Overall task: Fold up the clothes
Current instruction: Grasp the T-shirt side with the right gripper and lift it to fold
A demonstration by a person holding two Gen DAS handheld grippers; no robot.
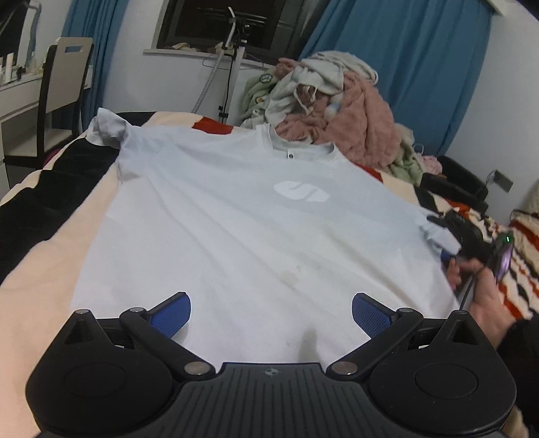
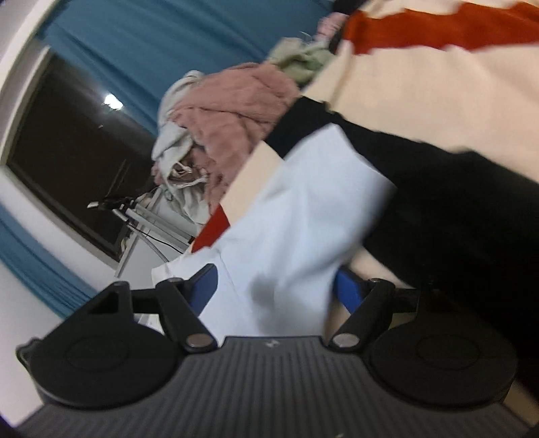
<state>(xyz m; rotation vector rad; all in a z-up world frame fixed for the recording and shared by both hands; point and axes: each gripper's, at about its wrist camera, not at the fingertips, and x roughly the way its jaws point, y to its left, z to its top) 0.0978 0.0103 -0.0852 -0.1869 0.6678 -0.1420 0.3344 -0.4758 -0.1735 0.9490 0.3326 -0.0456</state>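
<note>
Left wrist: pale-blue T-shirt spread flat, left tool open; right tool seemingly open around sleeve.

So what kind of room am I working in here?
Most likely a bedroom: the T-shirt lies on a bed with a striped blanket, a heap of unfolded clothes behind it, and blue curtains flank a window.

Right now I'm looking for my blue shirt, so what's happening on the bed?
A person is folding it. The pale blue T-shirt lies spread flat on the striped blanket, front up. The left gripper hovers open over its hem. The right gripper has the shirt's right sleeve between its open jaws, not yet pinched. A heap of unfolded clothes waits behind the collar.
</note>
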